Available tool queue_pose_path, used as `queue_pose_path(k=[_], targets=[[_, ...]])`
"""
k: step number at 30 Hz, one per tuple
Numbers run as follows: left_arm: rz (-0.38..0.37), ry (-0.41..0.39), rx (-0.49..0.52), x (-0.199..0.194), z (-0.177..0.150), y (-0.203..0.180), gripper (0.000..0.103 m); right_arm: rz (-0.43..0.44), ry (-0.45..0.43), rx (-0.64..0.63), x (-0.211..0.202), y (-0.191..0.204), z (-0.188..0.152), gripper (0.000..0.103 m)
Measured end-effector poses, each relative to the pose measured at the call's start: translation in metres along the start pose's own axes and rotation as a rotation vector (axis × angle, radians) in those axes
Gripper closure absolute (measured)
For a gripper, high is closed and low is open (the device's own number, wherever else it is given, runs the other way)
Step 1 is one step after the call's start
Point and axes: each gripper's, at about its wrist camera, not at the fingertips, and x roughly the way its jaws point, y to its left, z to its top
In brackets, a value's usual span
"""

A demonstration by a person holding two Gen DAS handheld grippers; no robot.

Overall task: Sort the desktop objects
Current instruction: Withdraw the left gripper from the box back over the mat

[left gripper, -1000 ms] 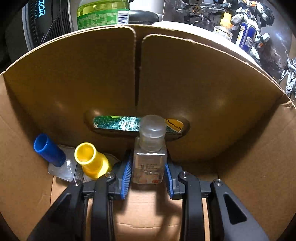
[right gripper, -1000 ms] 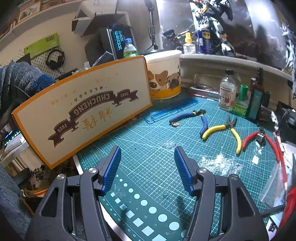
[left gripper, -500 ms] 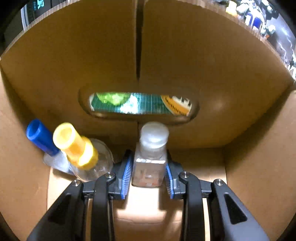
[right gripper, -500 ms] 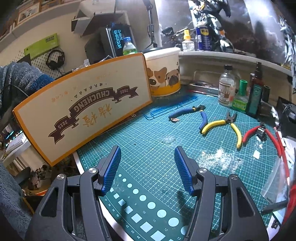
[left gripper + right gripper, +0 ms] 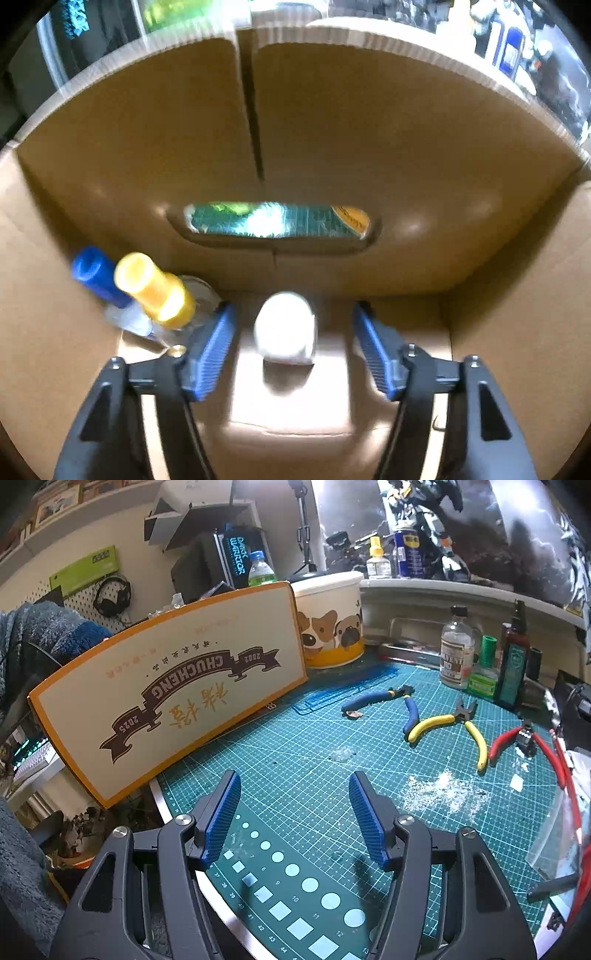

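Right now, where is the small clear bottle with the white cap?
In the left wrist view, the bottle stands on the cardboard box floor between the open left fingers, touching neither, with the yellow-capped bottle to its left.

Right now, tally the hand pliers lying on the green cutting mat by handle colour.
Blue-handled pliers: 1
Yellow-handled pliers: 1
Red-handled pliers: 1
Total: 3
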Motion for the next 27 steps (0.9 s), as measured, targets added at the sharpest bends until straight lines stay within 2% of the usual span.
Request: queue_pose_path(k=[7,11,13,15,17,22,26,27], targets=[[-0.003,0.018,-0.017,-0.049,0.011,0.004,0.02,0.009,0.01,-0.01,0.0,0.002,-0.003,0.044],[0.014,-0.011,0.015,-0.09,0.005,-0.006,0.018,-0.002,0.005,-0.002,-0.006,0.0,-0.004,0.044],[0.071,-0.089,0.055,-0.134,0.007,-0.021,0.018,-0.009,-0.002,0.002,-0.01,-0.002,-0.005,0.044],[0.083,-0.221,0.075,-0.15,0.007,-0.024,0.018,-0.018,-0.011,0.007,-0.016,-0.003,-0.006,0.044],[0.075,-0.362,0.093,-0.188,0.006,-0.044,0.018,-0.024,-0.02,0.015,-0.021,-0.006,-0.006,0.044],[-0.019,-0.532,0.151,-0.224,-0.048,-0.098,0.001,-0.049,-0.024,0.023,-0.033,-0.009,-0.007,0.044],[-0.094,-0.664,0.197,-0.253,-0.09,-0.141,0.0,-0.076,-0.022,0.018,-0.046,-0.008,-0.007,0.044],[-0.109,-0.67,0.209,-0.254,-0.099,-0.15,0.0,-0.084,-0.022,0.018,-0.05,-0.008,-0.008,0.044]])
